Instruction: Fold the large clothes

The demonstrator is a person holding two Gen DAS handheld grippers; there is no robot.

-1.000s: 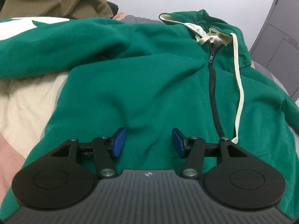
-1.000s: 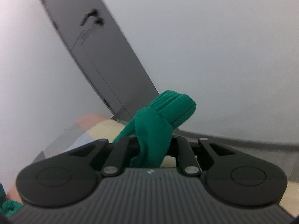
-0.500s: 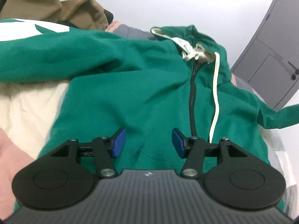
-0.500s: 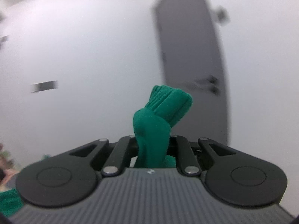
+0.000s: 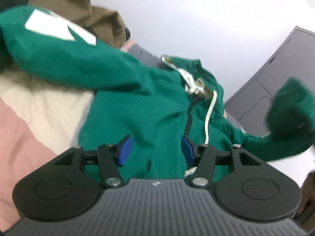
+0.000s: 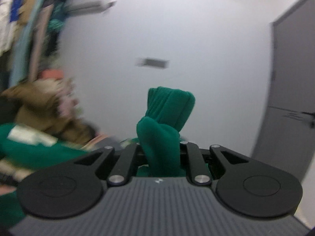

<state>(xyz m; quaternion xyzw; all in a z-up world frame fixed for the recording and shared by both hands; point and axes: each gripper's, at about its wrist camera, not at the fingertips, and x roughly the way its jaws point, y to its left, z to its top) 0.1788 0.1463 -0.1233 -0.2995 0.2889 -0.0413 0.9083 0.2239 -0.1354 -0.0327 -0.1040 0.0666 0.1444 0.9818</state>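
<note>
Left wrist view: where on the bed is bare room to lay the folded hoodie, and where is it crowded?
Bare bedcover shows on the picture's left, bordered by the green hoodie body and its outstretched sleeve. Crowded: the brown garment pile behind that sleeve, and the picture's right, where the other sleeve hangs lifted before the grey door.

The left gripper has matte black linkage arms with silver pivot screws, blue pads, round black side discs and a ribbed grey housing; the right gripper matches in black arms, screws and ribbed housing.
</note>
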